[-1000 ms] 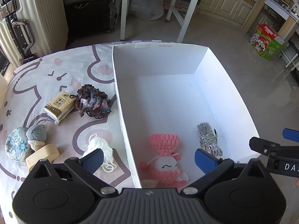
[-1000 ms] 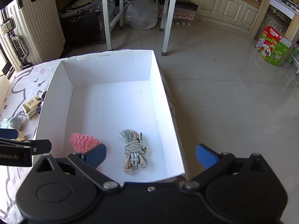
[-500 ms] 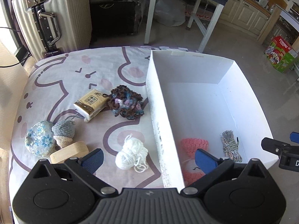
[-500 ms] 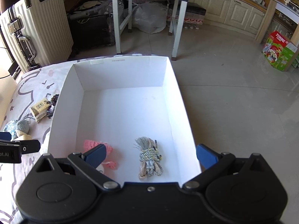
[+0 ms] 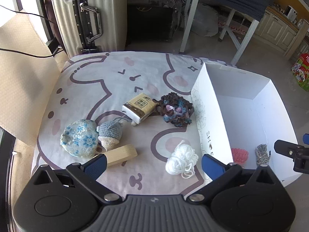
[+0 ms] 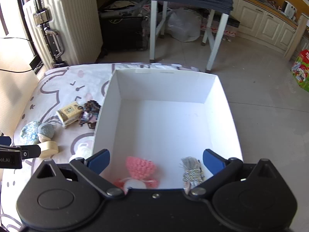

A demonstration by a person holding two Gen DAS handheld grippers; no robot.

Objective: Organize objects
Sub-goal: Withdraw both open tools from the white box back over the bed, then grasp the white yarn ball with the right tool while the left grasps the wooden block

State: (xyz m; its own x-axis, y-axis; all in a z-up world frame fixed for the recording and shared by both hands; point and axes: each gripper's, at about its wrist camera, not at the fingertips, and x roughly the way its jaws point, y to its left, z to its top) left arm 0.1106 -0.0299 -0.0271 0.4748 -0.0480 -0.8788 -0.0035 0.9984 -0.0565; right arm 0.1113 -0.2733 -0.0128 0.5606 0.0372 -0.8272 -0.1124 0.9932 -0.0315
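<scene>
A white box (image 5: 212,119) (image 6: 166,81) sits at the right of the cat-print cloth (image 5: 108,85). In it lie a pink crochet toy (image 6: 140,166) (image 5: 239,154) and a grey cord bundle (image 6: 192,172) (image 5: 261,155). On the cloth lie a white yarn ball (image 5: 181,159), a wooden piece (image 5: 120,154), a blue floral pouch (image 5: 79,138), a blue crochet cone (image 5: 111,133), a tissue pack (image 5: 139,107) and a dark crochet piece (image 5: 176,109). My left gripper (image 5: 153,164) is open and empty above the yarn ball. My right gripper (image 6: 156,159) is open and empty over the box's near end.
A cream suitcase (image 5: 87,13) and a white-legged table (image 6: 185,19) stand beyond the cloth's far edge. Tiled floor (image 6: 266,89) lies right of the box. A beige wall (image 5: 21,73) borders the cloth's left side.
My left gripper has moved left from over the box to over the cloth near the yarn ball. My right gripper has drawn back a little over the box. Both stay open.
</scene>
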